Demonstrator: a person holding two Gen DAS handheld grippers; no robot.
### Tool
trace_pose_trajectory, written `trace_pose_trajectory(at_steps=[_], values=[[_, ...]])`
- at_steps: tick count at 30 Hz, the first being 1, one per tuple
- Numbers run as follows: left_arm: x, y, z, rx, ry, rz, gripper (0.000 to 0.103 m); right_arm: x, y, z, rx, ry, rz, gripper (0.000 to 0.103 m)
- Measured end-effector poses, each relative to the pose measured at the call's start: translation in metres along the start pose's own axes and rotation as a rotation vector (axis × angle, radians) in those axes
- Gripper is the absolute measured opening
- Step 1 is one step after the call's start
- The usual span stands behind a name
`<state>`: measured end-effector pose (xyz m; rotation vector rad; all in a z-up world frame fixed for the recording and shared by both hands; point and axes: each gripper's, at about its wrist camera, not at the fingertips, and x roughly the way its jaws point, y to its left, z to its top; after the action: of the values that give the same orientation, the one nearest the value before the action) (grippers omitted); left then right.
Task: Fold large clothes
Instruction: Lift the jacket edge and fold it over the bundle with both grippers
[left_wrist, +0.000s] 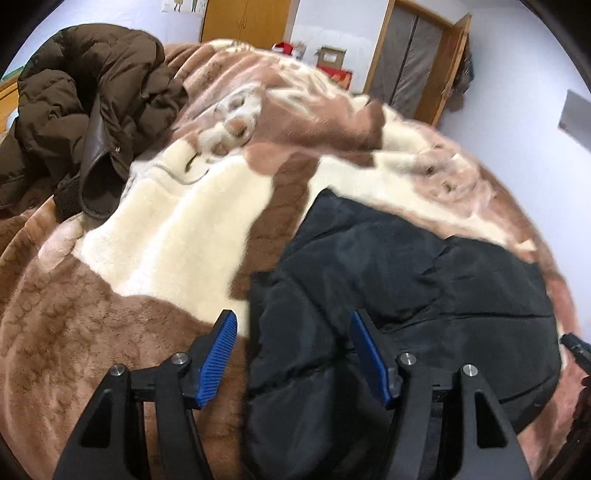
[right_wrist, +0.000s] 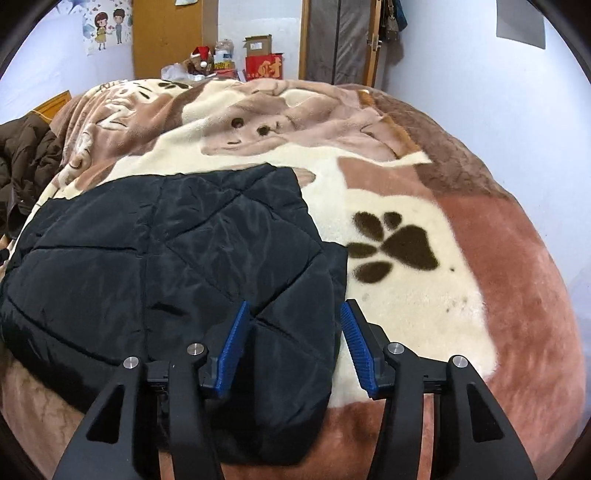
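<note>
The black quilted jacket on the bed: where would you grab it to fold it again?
Probably the near hem corners of the black quilted jacket: they hang toward the bed's near edge, so come from this side, left gripper and right gripper each pinching one corner. Both look open now.

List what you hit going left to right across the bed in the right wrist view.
brown coat → black quilted jacket → dark paw print on the blanket
</note>
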<state>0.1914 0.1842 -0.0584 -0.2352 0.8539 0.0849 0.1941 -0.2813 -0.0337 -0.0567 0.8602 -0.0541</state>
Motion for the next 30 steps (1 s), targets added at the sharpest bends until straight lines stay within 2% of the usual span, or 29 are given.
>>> trace_pose_trajectory(at_steps=[3, 6, 10, 17, 23, 30], values=[[0.027, 0.011, -0.010, -0.057, 0.075, -0.015, 0.069, 0.024, -0.010, -0.007, 0.064, 0.082, 0.000, 0.055], [0.035, 0.020, -0.018, -0.121, 0.085, -0.047, 0.077, 0.033, -0.018, -0.009, 0.106, 0.104, 0.032, 0.058], [0.046, 0.027, -0.020, -0.150, 0.116, -0.089, 0.082, 0.047, -0.026, -0.011, 0.147, 0.139, 0.087, 0.061], [0.064, 0.018, -0.012, -0.108, 0.152, -0.119, 0.082, 0.069, -0.043, -0.013, 0.254, 0.196, 0.213, 0.064], [0.080, 0.025, -0.004, -0.144, 0.193, -0.191, 0.084, 0.083, -0.049, -0.010, 0.302, 0.232, 0.299, 0.065], [0.076, 0.034, -0.020, -0.193, 0.204, -0.265, 0.083, 0.084, -0.058, -0.021, 0.349, 0.243, 0.398, 0.062]])
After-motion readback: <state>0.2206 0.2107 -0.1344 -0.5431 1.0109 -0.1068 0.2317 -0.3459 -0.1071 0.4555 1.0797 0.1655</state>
